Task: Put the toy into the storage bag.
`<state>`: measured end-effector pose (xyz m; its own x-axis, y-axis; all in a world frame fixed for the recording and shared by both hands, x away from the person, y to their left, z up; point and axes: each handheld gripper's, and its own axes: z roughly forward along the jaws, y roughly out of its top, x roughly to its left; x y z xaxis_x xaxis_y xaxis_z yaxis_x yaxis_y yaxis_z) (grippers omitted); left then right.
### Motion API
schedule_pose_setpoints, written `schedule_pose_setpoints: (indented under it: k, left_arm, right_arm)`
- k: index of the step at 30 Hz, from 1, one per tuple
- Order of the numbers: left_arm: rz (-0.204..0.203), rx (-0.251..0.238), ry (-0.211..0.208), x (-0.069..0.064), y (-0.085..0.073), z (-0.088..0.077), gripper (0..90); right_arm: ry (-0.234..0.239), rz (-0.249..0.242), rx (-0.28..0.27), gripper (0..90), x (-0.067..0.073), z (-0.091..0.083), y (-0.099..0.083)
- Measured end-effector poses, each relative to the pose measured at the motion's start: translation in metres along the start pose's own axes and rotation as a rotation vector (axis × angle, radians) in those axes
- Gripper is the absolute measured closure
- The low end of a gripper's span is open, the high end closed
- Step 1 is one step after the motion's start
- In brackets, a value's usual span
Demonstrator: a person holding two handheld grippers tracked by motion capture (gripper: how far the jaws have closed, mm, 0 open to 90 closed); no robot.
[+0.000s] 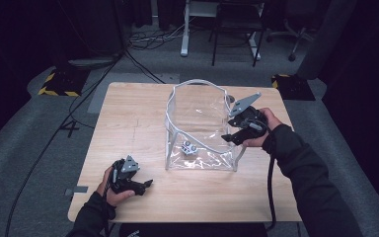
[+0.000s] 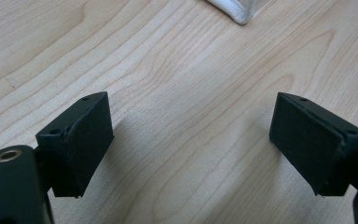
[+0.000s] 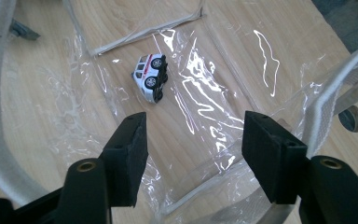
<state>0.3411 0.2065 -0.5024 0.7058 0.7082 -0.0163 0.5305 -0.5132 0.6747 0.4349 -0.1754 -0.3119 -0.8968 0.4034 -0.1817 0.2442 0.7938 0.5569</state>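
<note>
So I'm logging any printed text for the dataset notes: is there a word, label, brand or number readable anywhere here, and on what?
No readable text in any picture.
Toy car in the clear bag: red markings on its white body, too small and blurred to read.
Yellow-and-black striped floor plates: hazard stripes, no words.

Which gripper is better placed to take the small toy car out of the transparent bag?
The right gripper, probably. It hovers open at the clear bag's rim, looking down on the toy car inside. The left gripper rests open on the table, outside the bag.
</note>
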Motion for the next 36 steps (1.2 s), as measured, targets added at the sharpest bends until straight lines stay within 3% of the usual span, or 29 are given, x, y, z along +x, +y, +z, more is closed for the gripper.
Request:
schedule_pose_setpoints:
  k: [16,31,36]
  left_arm:
    - [0.0,0.0,0.0,0.0,0.0,0.0,13.7]
    - [-0.001,-0.001,0.0,0.0,0.0,0.0001,13.6]
    - [0.0,0.0,0.0,0.0,0.0,0.0,13.7]
  right_arm:
    - [-0.061,0.02,-0.065,38.4,-0.0015,-0.003,0.002]
    - [-0.135,0.064,-0.174,33.1,-0.0015,-0.0069,0.0036]
    - [-0.152,0.056,-0.207,29.6,-0.002,-0.0094,0.0038]
